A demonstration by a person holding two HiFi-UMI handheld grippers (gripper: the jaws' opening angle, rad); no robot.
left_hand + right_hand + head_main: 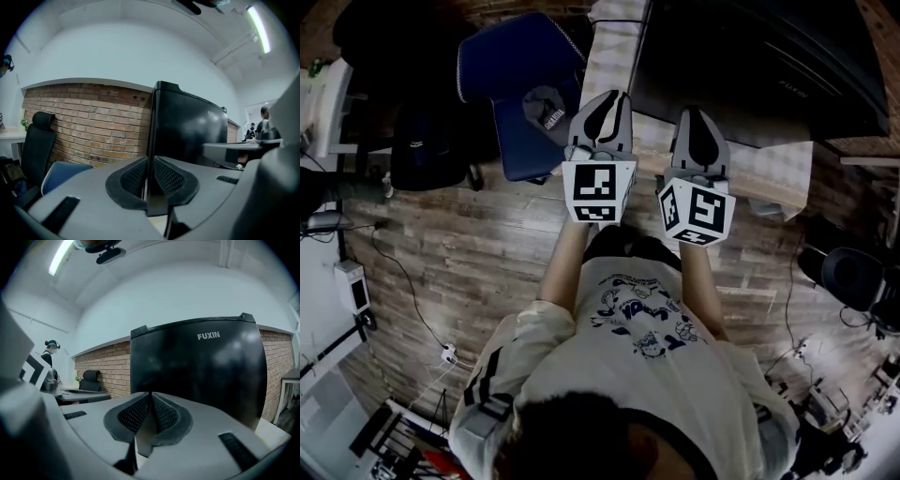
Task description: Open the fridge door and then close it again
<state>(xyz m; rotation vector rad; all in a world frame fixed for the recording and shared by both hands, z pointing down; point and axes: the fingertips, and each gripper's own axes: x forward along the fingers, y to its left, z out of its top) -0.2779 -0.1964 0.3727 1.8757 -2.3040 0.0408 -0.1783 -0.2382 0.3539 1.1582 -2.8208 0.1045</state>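
Jaws parting on left gripper [607,105], clenched on right gripper [698,122], both empty; fridge [759,66] stands dead ahead, its upright left edge lined up with left jaws.

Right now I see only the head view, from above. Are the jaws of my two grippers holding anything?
Observer: Not on the right. In the right gripper view, the right gripper has its jaws together, with nothing between them.
Operator: And the left one?
Observer: On the left gripper the jaws are opening and stand a narrow slit apart. Nothing is between them. Only the corner of the fridge shows beyond the slit.
Operator: Is the fridge already open?
Observer: It looks closed. The right gripper view faces the black door, which is flat and has "FUXIN" printed near the top. No gap or inside is visible.
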